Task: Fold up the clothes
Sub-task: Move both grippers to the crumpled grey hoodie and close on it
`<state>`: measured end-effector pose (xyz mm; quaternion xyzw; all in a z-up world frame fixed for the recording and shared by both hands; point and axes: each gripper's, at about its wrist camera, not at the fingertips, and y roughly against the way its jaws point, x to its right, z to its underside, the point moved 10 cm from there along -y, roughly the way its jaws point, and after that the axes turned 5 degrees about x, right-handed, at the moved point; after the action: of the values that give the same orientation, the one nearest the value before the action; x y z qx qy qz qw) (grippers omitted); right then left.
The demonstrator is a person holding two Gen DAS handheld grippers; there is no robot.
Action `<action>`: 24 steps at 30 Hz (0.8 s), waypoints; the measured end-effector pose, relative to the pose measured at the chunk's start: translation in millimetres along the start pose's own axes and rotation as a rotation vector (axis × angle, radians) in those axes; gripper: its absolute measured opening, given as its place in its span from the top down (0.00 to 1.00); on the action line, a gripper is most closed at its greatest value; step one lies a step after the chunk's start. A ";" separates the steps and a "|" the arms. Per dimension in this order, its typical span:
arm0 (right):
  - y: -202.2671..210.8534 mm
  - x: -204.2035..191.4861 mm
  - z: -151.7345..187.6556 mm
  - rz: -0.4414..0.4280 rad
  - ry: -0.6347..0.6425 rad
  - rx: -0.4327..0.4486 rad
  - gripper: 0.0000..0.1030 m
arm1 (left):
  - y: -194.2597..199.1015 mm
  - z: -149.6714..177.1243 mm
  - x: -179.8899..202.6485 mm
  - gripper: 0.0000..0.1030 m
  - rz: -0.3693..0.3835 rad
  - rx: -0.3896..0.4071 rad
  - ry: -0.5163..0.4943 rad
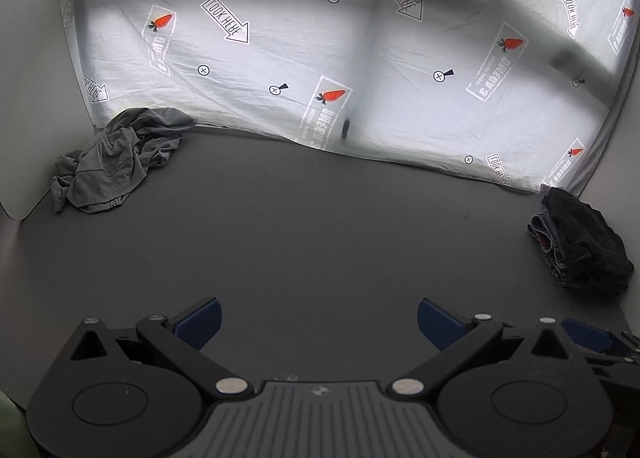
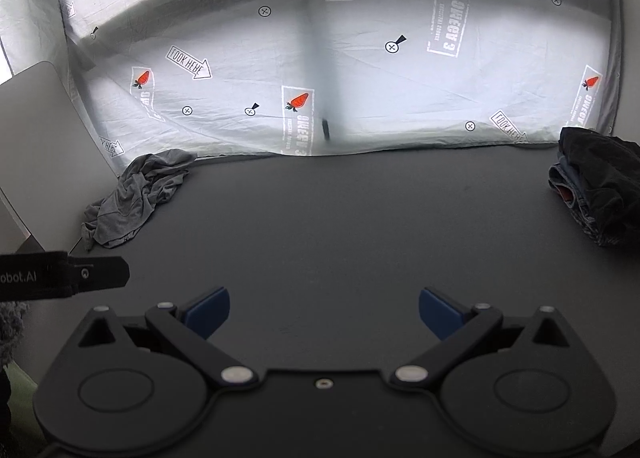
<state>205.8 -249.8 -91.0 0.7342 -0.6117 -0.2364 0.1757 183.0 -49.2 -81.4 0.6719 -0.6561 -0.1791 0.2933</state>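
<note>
Two piles of clothing are lying on the dark grey desk (image 1: 320, 225) in the left wrist view. A crumpled grey garment (image 1: 116, 161) is sitting in the far left corner, touching the printed white sheet (image 1: 400, 69) that is hanging along the far edge. A stack of dark clothes (image 1: 580, 242), black cloth on top and blue denim below, is resting at the right edge near the far right corner. The two piles are lying well apart, with bare desk between them. The left gripper (image 1: 319, 322) is hovering over the near edge, its blue-padded fingers (image 1: 200, 320) spread wide and holding nothing. A pale flat panel (image 1: 32, 89) is leaning at the left side, beside the grey garment.

In the right wrist view, the right gripper (image 2: 324, 312) is likewise hanging over the near edge, its blue fingers (image 2: 210, 310) standing wide apart with nothing between them. The grey garment (image 2: 136, 201) is lying at the far left corner against the sheet (image 2: 380, 97), and the dark stack (image 2: 600, 185) is sitting at the far right corner. A black part of the other gripper (image 2: 64, 276) with white lettering is reaching in from the left edge of the view. The pale panel (image 2: 36, 145) is standing at the left.
</note>
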 end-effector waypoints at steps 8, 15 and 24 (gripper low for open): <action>-83.1 -20.7 -18.0 -0.146 0.105 -0.071 0.03 | -44.2 -8.3 -47.5 0.00 -0.080 -0.104 0.292; -147.5 -70.9 -27.1 -0.285 0.049 -0.167 0.07 | -76.4 -23.3 -121.7 0.00 -0.168 -0.119 0.414; -256.1 -166.5 -61.3 -0.316 0.085 -0.202 0.14 | -170.9 -68.5 -245.4 0.01 -0.214 -0.096 0.425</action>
<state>425.7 -39.6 -158.4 0.8090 -0.4540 -0.2901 0.2350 340.2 198.2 -172.0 0.7454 -0.4955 -0.0950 0.4357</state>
